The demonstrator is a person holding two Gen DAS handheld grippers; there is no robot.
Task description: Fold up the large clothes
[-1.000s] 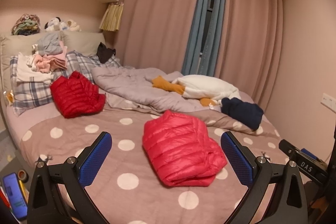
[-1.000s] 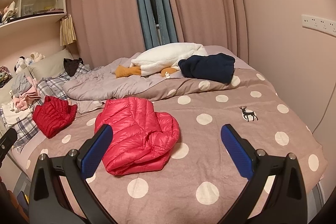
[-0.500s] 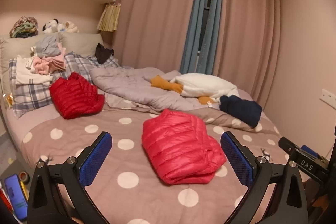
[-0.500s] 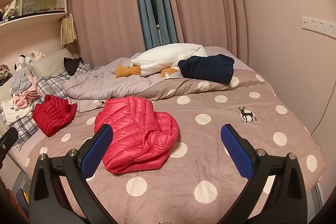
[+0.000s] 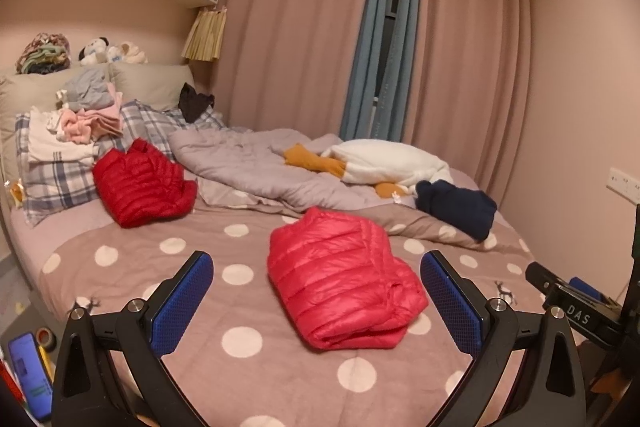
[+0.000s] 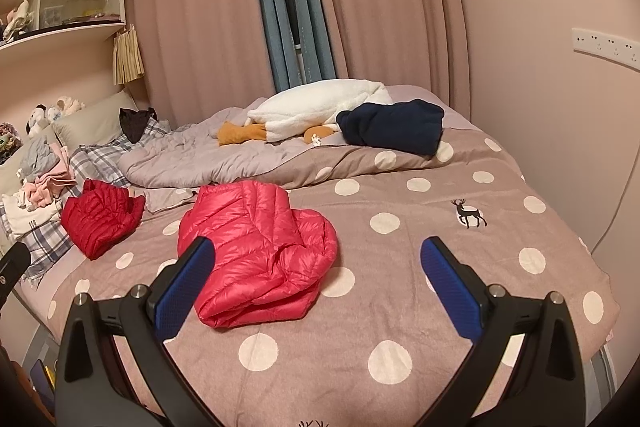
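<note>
Item: pink down jacket [image 5: 344, 279], folded, lying mid-bed [image 5: 132, 267], at 12 o'clock from left claw [image 5: 316, 301] and 10 o'clock from right claw [image 6: 316, 287]. Both claws are hovering released, empty, apparently backing clear. Darker red jacket [image 5: 140, 183], seemingly folded, is sitting at 10 o'clock by pillows [image 5: 60, 179].

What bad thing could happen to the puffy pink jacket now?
The folded pink jacket is puffy, and both the left gripper and right gripper hang open, off it, so it might spring back open. The darker red jacket lies apart; stacking the slippery jackets could let one slide off.
</note>
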